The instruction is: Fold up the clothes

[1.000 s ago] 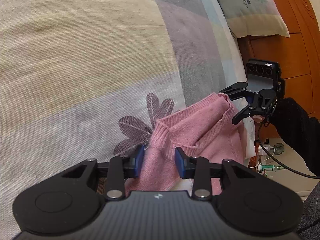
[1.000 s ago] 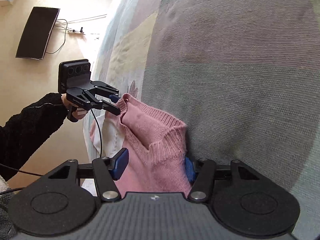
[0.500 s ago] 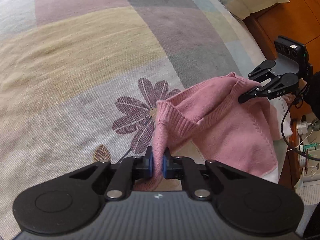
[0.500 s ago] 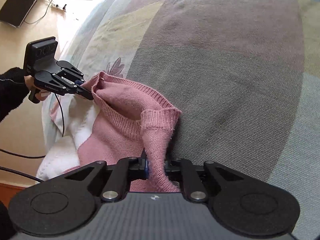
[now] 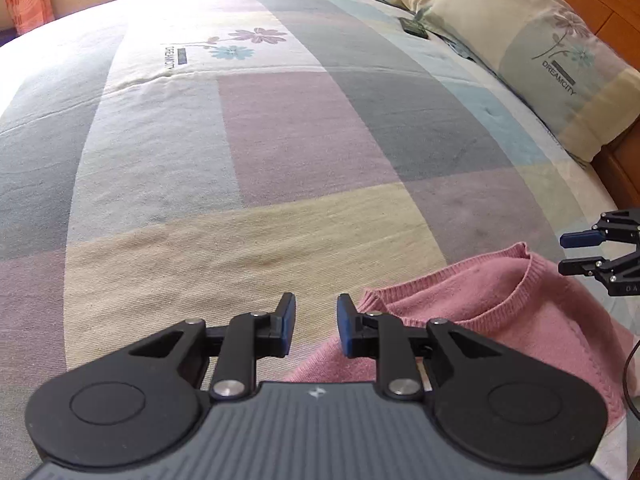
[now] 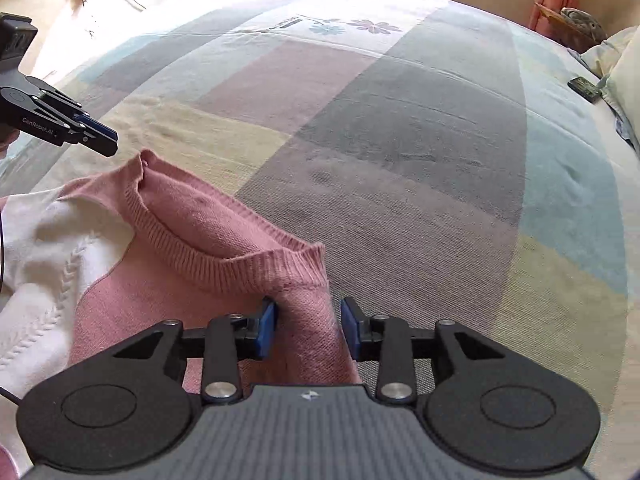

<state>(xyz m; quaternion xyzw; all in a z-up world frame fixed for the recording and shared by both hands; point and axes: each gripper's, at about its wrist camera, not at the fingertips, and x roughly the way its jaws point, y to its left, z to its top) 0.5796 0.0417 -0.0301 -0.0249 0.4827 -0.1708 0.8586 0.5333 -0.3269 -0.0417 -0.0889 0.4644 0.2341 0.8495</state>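
Sweater: a pink and white knit sweater (image 6: 168, 276) is lying at the near edge of the bed (image 5: 280, 140), its ribbed neckline gaping open toward the middle of the bed; the white part with a cable braid is sitting on the left in the right wrist view
Left gripper: the left gripper (image 5: 316, 322) is hovering with its blue pads a narrow gap apart, having just been opening; nothing is sitting between them, only bedspread showing through the gap; the sweater's shoulder is lying just beside its right finger
Right gripper: the right gripper (image 6: 308, 328) is standing partly open, its jaws having just been opening; a fold of pink knit at the sweater's shoulder is lying between the blue pads; the left pad is touching the fold, the right pad is standing just clear, so the cloth is not being squeezed
Writing on gripper: "CenRobot.AI" is showing in white on the left gripper's black arm in the right wrist view
Bedspread: blocks of grey, mauve, yellow, pale blue; printed flowers beside the word "DREAMCITY" (image 5: 173, 62)
Pillow: a pillow (image 5: 532, 52) at the wooden headboard (image 5: 592, 0) is bearing the same flower and "DREAMCITY"
Small dark object: a flat dark object (image 5: 415, 26) is lying on the bed near the pillow; what it is I cannot tell
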